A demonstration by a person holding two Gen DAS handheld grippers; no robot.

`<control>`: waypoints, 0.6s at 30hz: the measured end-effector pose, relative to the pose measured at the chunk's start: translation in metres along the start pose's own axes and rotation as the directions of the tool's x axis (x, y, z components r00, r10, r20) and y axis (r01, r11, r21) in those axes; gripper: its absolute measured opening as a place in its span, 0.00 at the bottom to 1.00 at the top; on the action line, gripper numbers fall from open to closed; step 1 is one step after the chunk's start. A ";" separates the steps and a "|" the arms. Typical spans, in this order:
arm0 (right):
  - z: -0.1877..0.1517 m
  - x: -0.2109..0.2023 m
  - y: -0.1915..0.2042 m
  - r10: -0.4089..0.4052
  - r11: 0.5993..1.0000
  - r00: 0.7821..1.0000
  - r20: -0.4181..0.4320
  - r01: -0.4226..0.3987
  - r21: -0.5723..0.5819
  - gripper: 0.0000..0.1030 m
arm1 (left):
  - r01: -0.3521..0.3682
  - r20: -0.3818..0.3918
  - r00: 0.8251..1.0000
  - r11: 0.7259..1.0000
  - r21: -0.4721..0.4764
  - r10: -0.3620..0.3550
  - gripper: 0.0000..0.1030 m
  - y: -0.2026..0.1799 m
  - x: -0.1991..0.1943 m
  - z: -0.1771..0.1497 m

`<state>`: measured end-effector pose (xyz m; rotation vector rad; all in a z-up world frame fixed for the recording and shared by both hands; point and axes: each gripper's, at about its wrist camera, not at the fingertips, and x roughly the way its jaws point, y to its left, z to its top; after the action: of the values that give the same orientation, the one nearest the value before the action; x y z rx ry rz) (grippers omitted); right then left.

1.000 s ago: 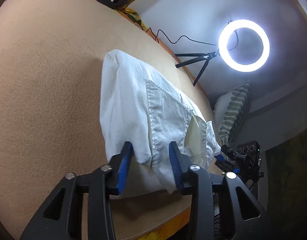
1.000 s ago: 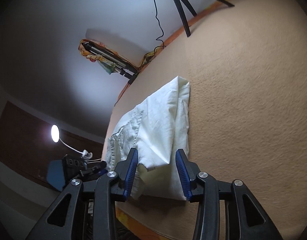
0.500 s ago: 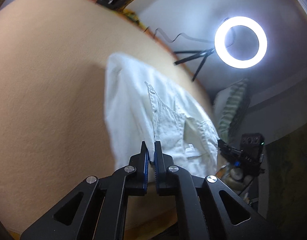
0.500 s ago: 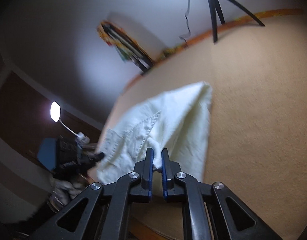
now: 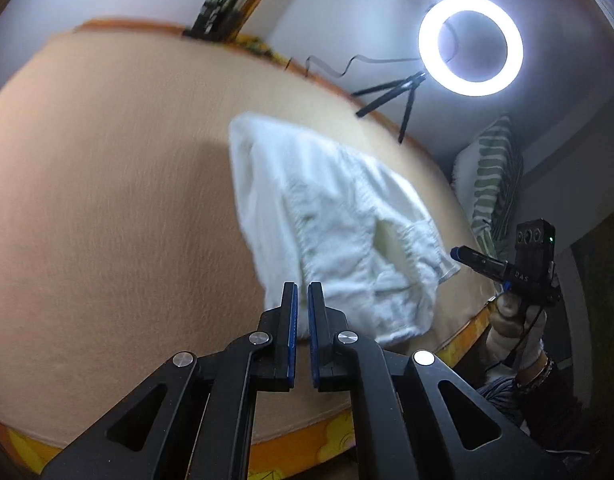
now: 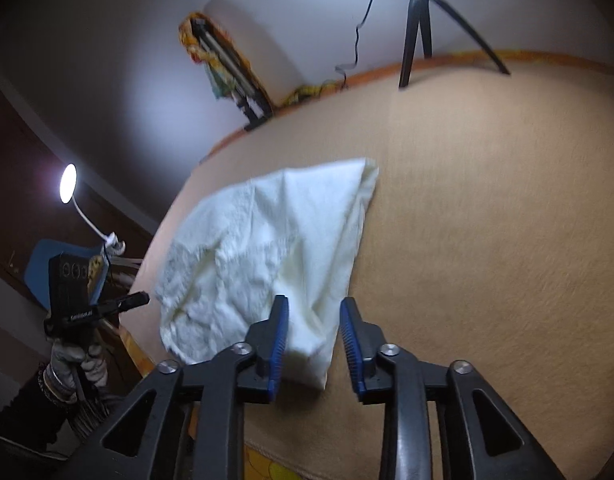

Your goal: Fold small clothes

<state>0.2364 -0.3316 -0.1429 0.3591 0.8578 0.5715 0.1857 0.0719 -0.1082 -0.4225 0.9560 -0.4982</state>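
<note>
On the left, our left tongs [image 5: 299, 300] sit shut at the white garment's [image 5: 331, 220] near edge, no cloth visibly between them; rightward, our right tongs [image 6: 312, 322], just reopened, straddle its corner on the bed [image 6: 487, 208]. We should regrip both corners evenly before folding.

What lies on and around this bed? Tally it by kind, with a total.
Garments: 1, the white garment
Grippers: 2, the left gripper and the right gripper
Lights: 2, the ring light and the gooseneck lamp
Pillows: 1, the striped pillow
Total: 6
</note>
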 end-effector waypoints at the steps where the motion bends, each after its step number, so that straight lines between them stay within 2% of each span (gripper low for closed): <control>1: 0.008 -0.002 -0.004 0.013 1.000 1.000 0.022 -0.013 0.023 0.34 | 0.007 0.017 1.000 1.000 0.021 -0.007 0.04 -0.006 -0.001 0.005; 3: 0.023 0.002 -0.009 0.050 0.997 0.998 0.032 -0.052 0.057 0.35 | 0.044 0.038 0.998 0.997 0.059 -0.047 0.04 -0.023 0.003 0.018; 6: 0.045 0.022 -0.014 0.053 0.995 0.998 0.023 -0.055 0.086 0.35 | 0.073 0.031 0.997 0.991 0.110 -0.077 0.04 -0.044 0.022 0.028; 9: 0.063 0.047 -0.022 0.074 0.988 0.997 0.004 -0.074 0.139 0.35 | 0.066 0.007 0.998 0.983 0.173 -0.068 0.04 -0.064 0.055 0.038; 12: 0.075 0.069 -0.033 0.113 0.973 0.994 -0.008 -0.109 0.203 0.34 | 0.066 -0.011 0.998 0.980 0.185 -0.065 0.04 -0.065 0.073 0.046; 15: 0.080 0.088 -0.039 0.141 0.962 0.990 -0.026 -0.131 0.238 0.29 | 0.053 -0.029 0.998 0.981 0.189 -0.049 0.04 -0.058 0.088 0.049; 17: 0.080 0.099 -0.043 0.136 0.957 0.990 -0.032 -0.123 0.262 0.12 | 0.051 -0.052 0.998 0.981 0.187 -0.042 0.04 -0.052 0.093 0.048; 18: 0.080 0.101 -0.045 0.145 0.952 0.989 -0.025 -0.132 0.277 0.07 | 0.048 -0.070 0.997 0.981 0.186 -0.035 0.04 -0.048 0.098 0.046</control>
<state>0.3665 -0.3124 -0.1786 0.6663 0.9631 0.5931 0.2618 -0.0178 -0.1237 -0.2577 0.9565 -0.6381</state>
